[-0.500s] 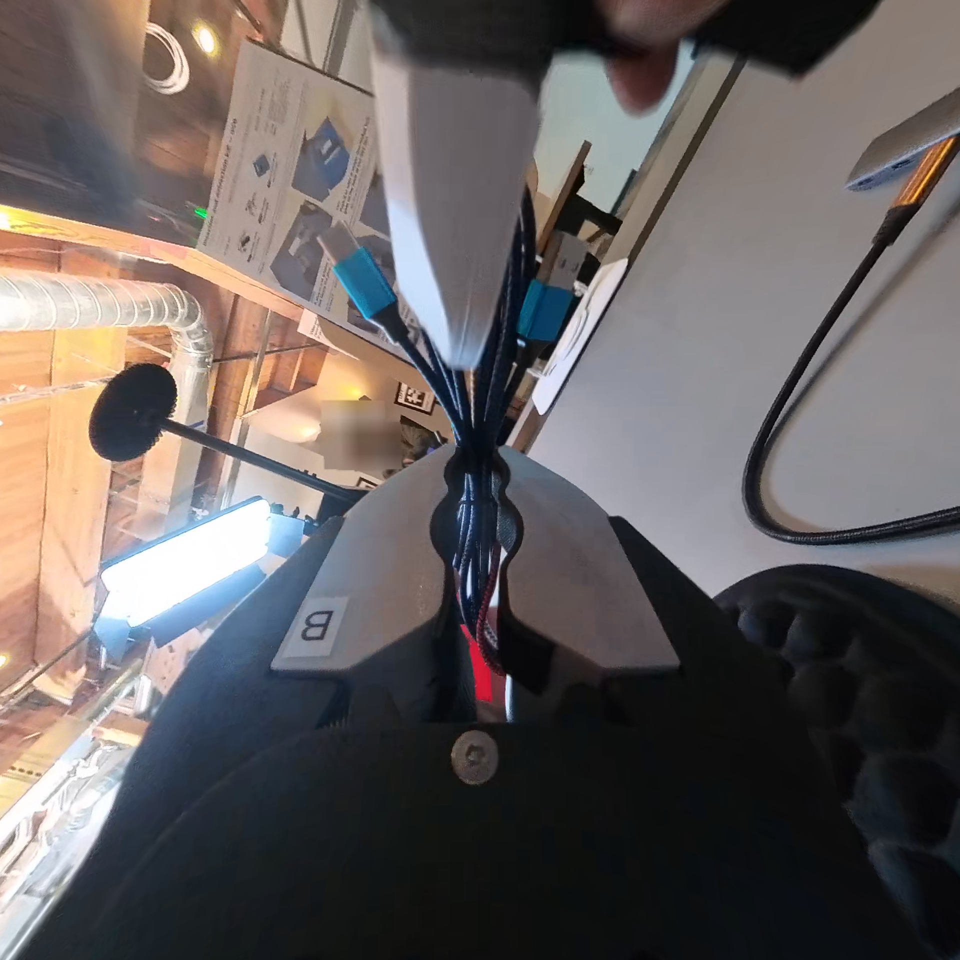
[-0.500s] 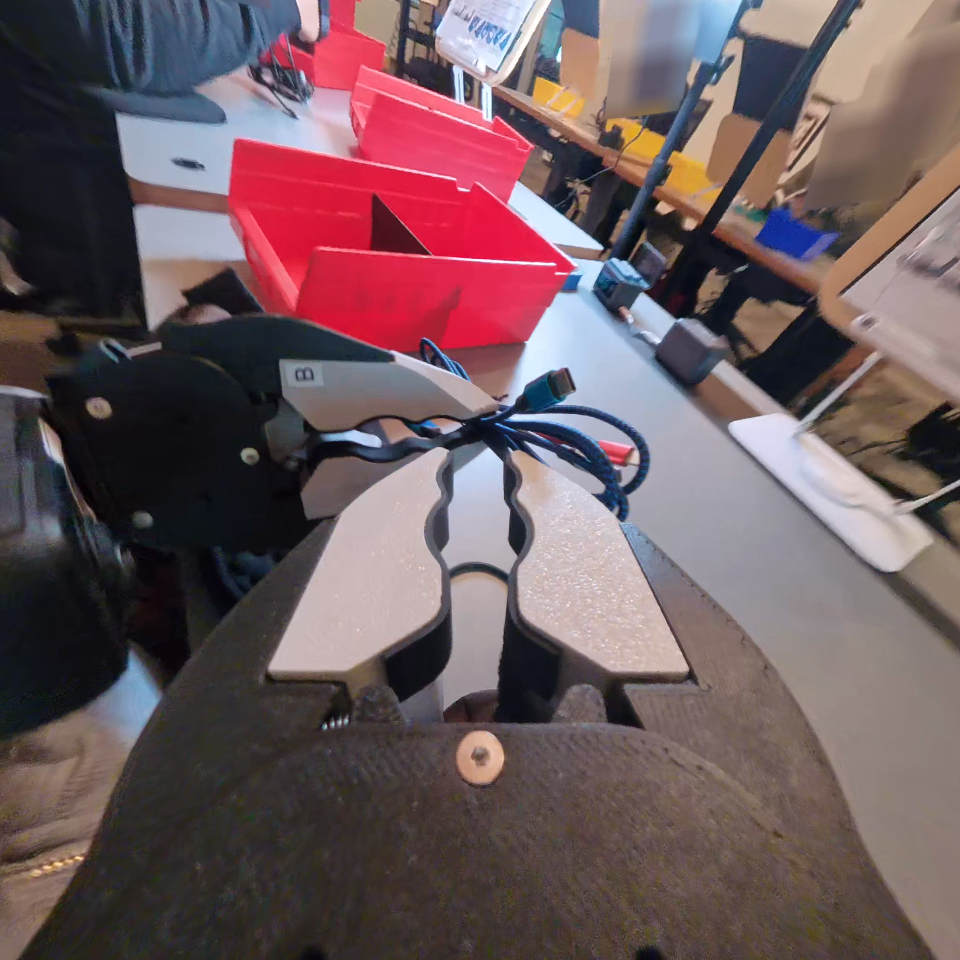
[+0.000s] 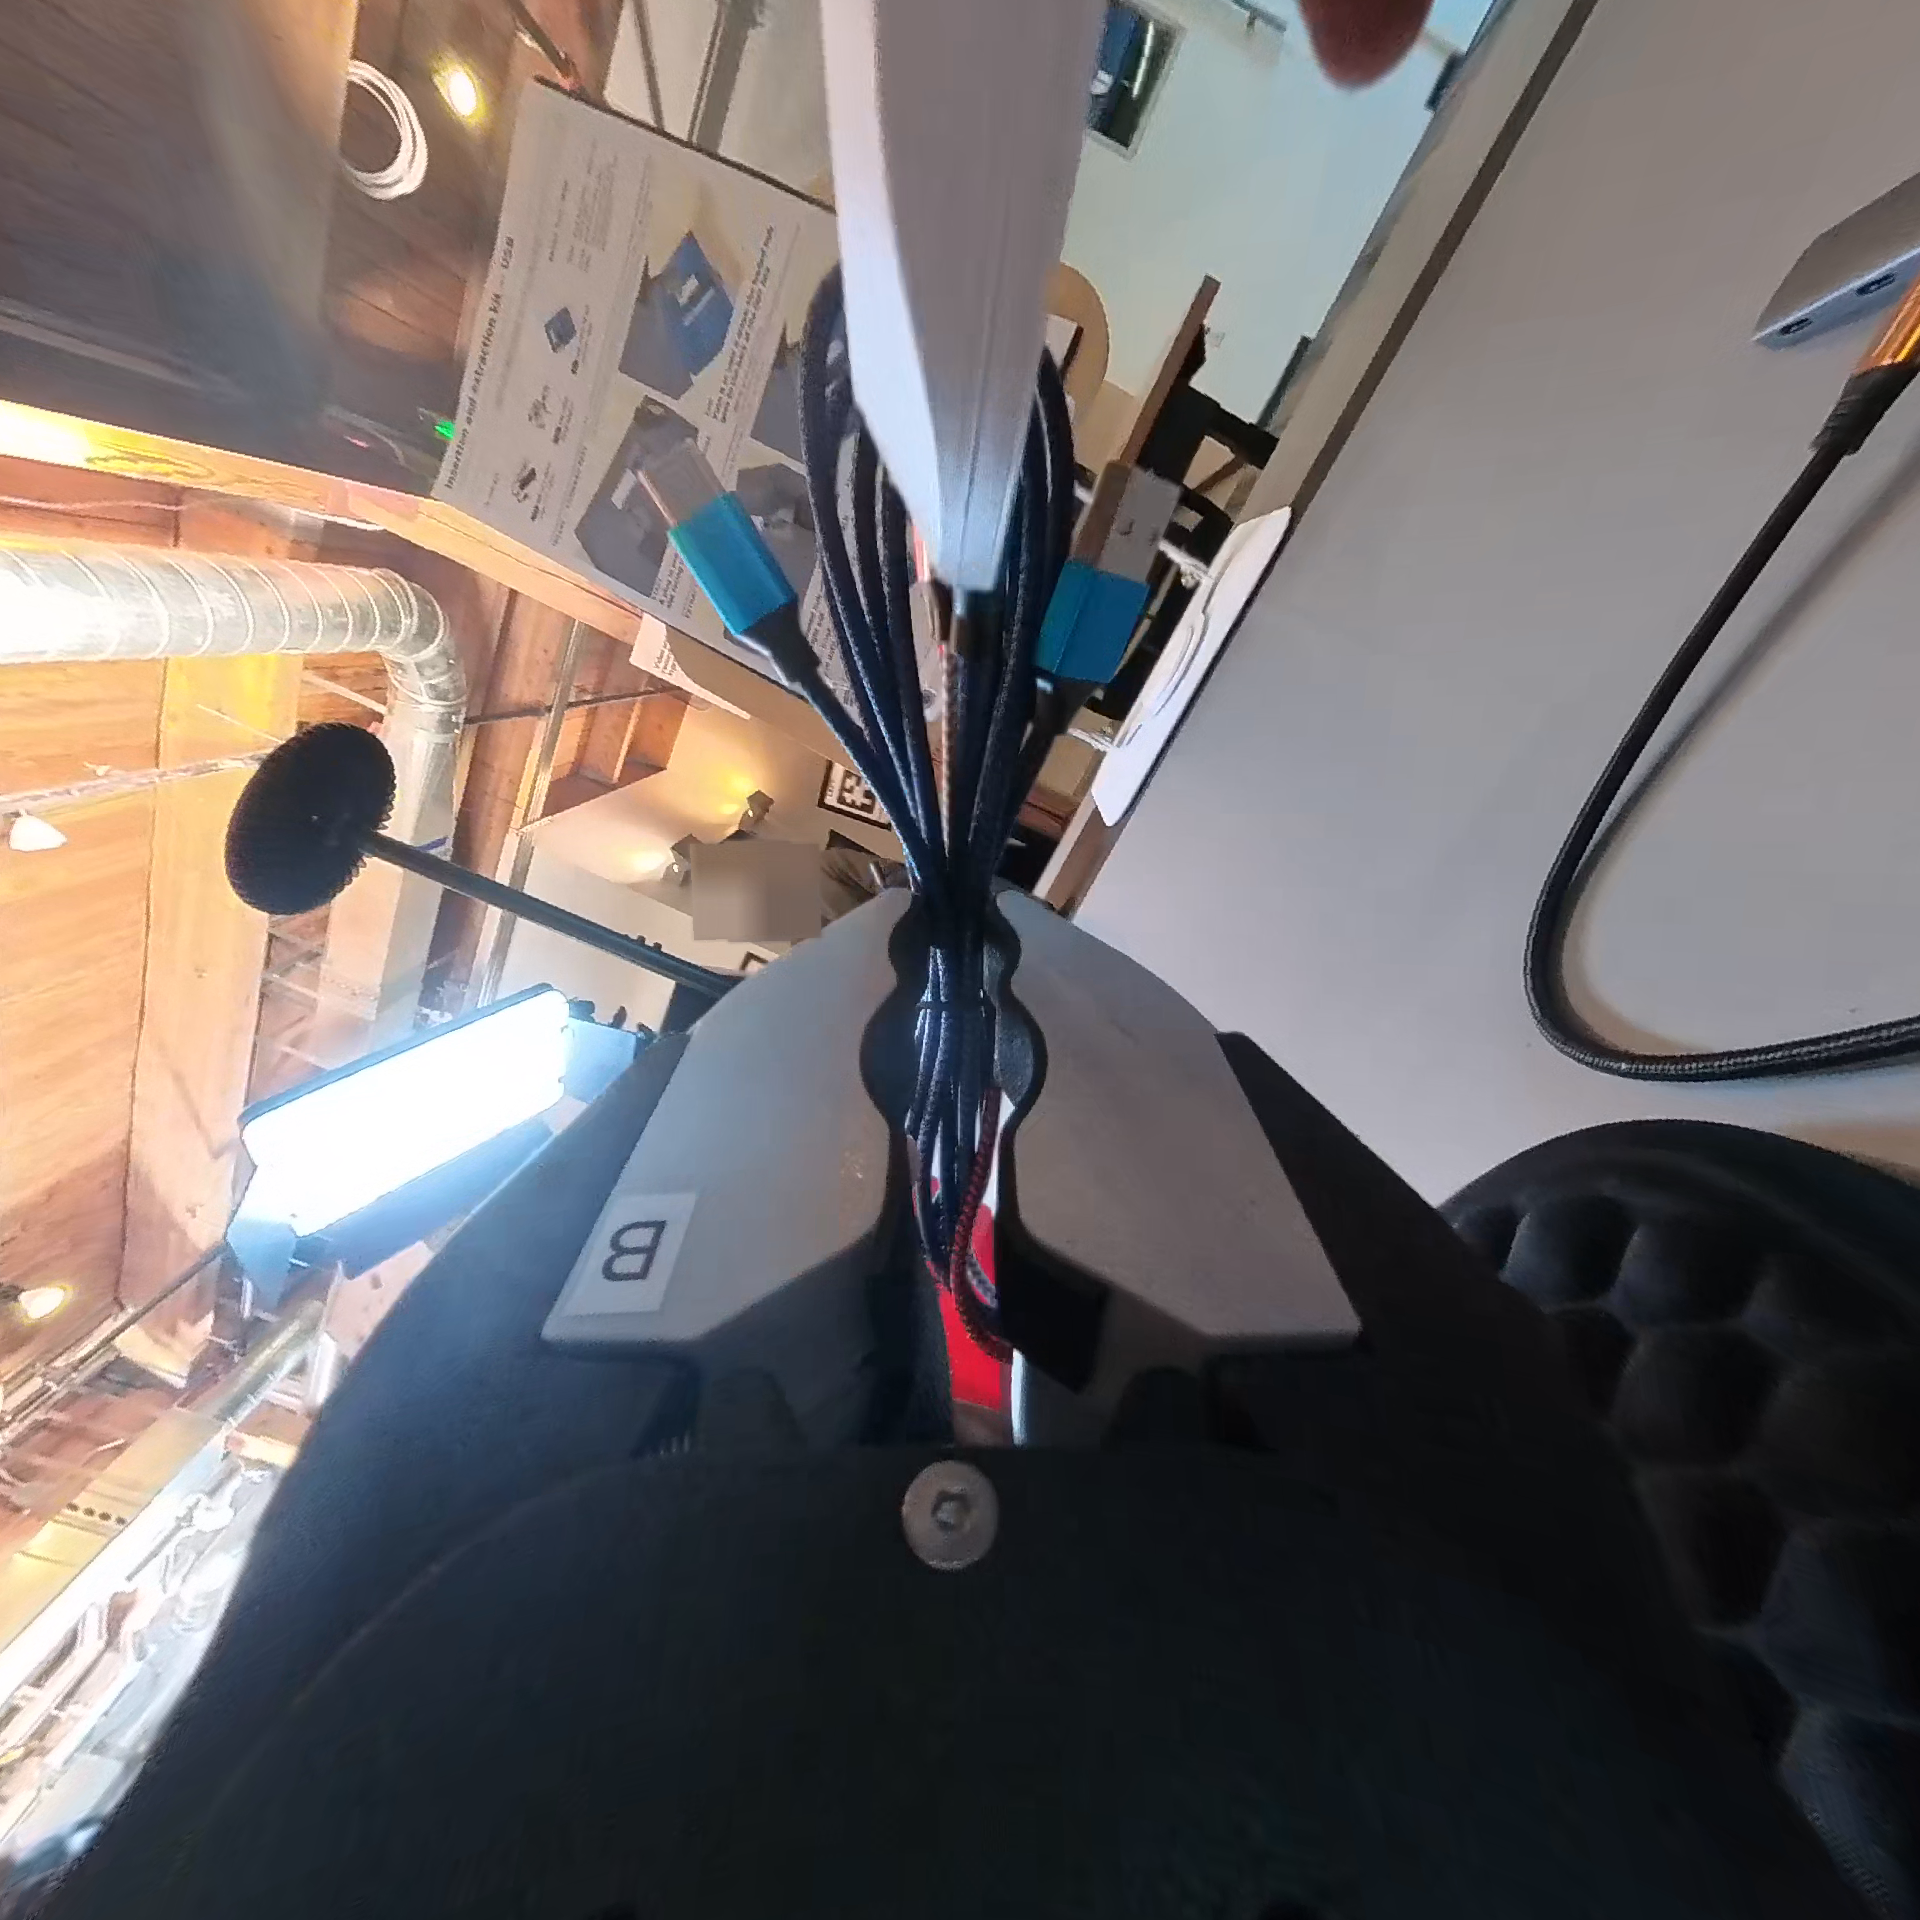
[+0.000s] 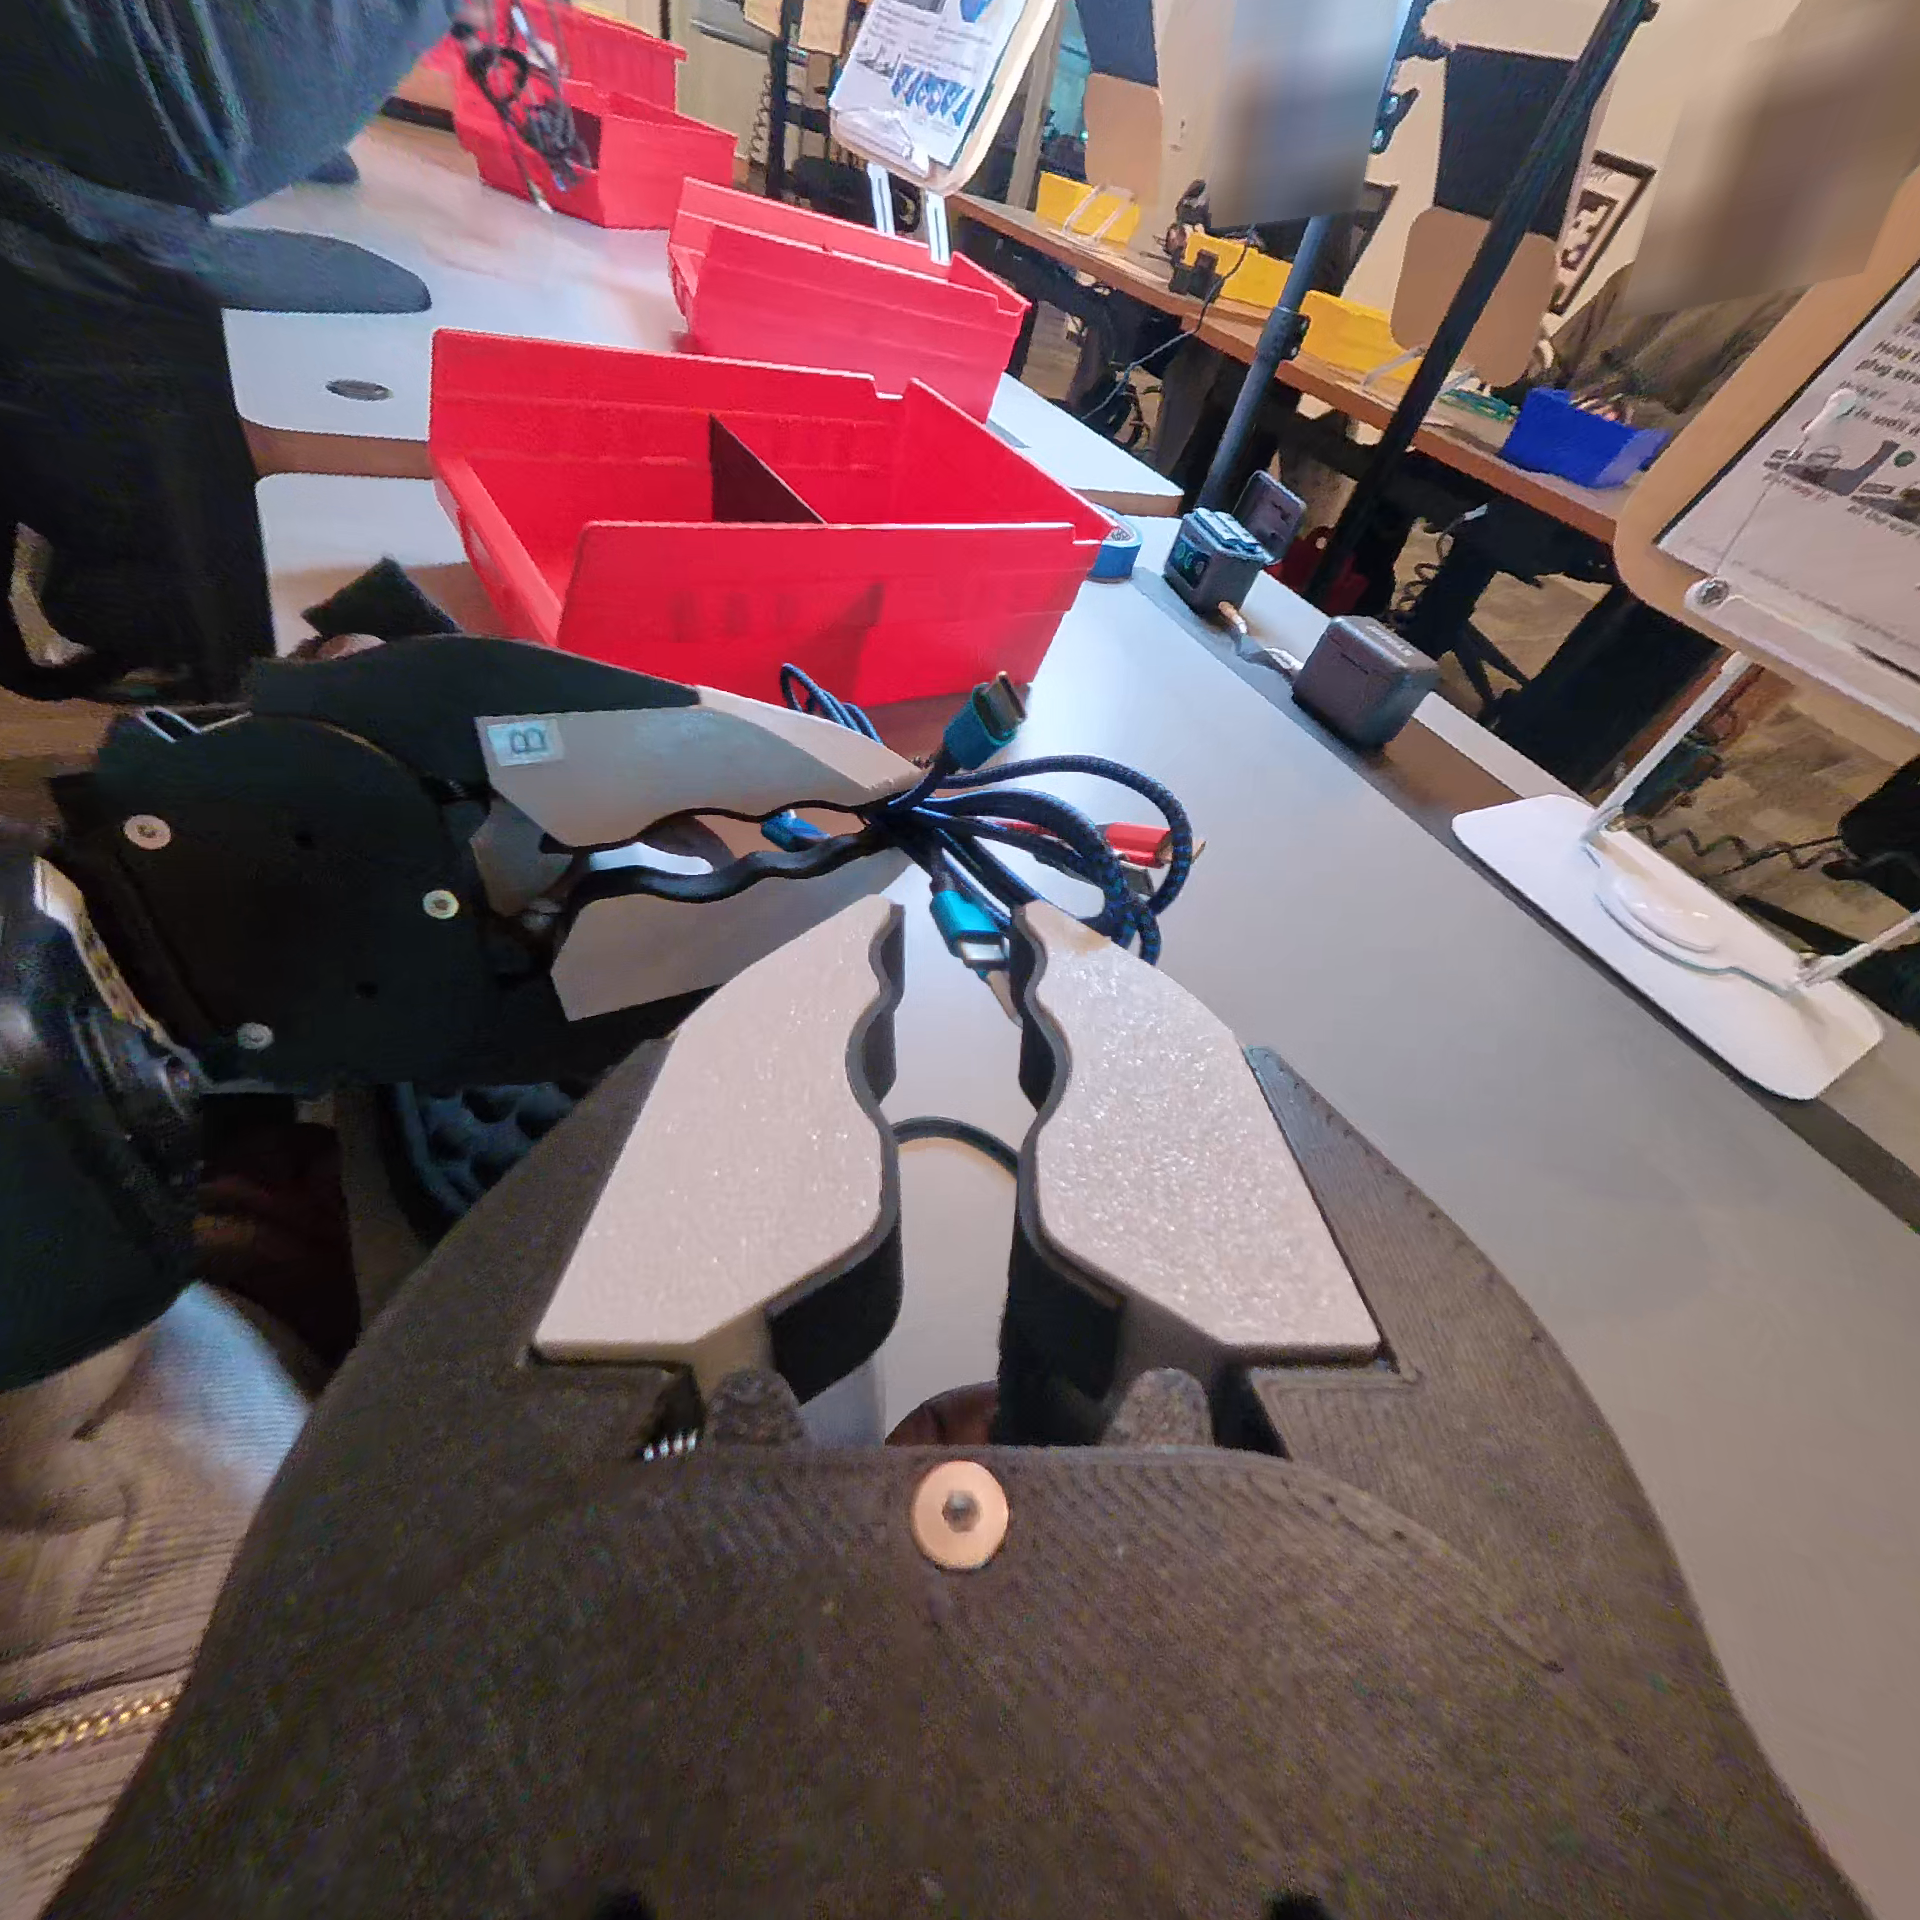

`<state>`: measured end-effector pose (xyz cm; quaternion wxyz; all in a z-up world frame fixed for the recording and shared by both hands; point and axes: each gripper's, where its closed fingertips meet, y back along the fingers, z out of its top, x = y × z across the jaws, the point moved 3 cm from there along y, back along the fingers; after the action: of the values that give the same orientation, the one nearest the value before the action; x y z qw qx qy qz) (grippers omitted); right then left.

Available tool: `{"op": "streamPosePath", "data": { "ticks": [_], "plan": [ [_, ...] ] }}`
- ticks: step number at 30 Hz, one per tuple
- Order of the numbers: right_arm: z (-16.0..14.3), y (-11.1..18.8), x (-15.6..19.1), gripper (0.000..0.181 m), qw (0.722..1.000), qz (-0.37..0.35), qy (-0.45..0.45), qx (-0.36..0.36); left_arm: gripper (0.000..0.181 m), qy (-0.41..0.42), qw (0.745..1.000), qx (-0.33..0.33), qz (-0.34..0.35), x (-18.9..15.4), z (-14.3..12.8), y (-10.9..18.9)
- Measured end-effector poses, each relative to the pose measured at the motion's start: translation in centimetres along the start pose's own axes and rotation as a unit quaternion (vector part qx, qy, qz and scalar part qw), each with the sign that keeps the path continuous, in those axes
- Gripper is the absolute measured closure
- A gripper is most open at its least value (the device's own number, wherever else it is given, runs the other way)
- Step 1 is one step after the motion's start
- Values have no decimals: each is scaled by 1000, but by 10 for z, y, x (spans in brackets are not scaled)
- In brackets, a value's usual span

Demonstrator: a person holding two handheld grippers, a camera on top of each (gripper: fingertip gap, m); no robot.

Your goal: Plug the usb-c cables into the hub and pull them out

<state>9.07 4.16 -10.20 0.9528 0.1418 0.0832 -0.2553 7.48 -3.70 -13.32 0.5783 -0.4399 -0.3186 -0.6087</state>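
In the right wrist view, a person's dark sleeve is cut off at the left edge. Just right of it, the left tongs are seen clamped on a bundle of blue braided usb-c cables; how many cables are in the bundle cannot be counted. A teal plug is raised above the bundle, a second teal plug hangs just in front of the right tongs, and red plugs are half hidden among the loops. The right tongs are held apart with nothing between them. A lettered white sticker is borne by the left tongs. Behind, a red bin with a dark divider stands on the grey bench; small dark boxes lie farther right, and an instruction card on a white stand is cut off at the right edge.

In the left wrist view, the bundle's far part is covered by a blurred pale finger of the right tongs. At the right edge, the silver hub is partly cut off, with a black cable's orange plug seated in it.
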Motion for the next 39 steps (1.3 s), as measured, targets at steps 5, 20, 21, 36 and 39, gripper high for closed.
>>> {"op": "streamPosePath", "data": {
  "ticks": [5, 20, 21, 36, 39],
  "plan": [
    [-1, -1, 1, 167, 999, 22, -35, -5, 171, 4, 1000, -12, 4, 1, 3, 2],
    [-12, -2, 4, 171, 997, 71, -22, 13, 146, 218, 944, -17, -246, -13, 5, 12],
    [-14, -2, 3, 172, 996, 80, -22, 13, 141, 272, 922, -34, -273, -5, 6, 16],
    [11, 4, 11, 172, 947, 309, 19, -88, 146, 482, 690, -252, -478, 35, 43, 35],
    [11, 3, 13, 172, 940, 324, 8, -104, 150, 486, 690, -233, -483, 27, 41, 34]
  ]
}}
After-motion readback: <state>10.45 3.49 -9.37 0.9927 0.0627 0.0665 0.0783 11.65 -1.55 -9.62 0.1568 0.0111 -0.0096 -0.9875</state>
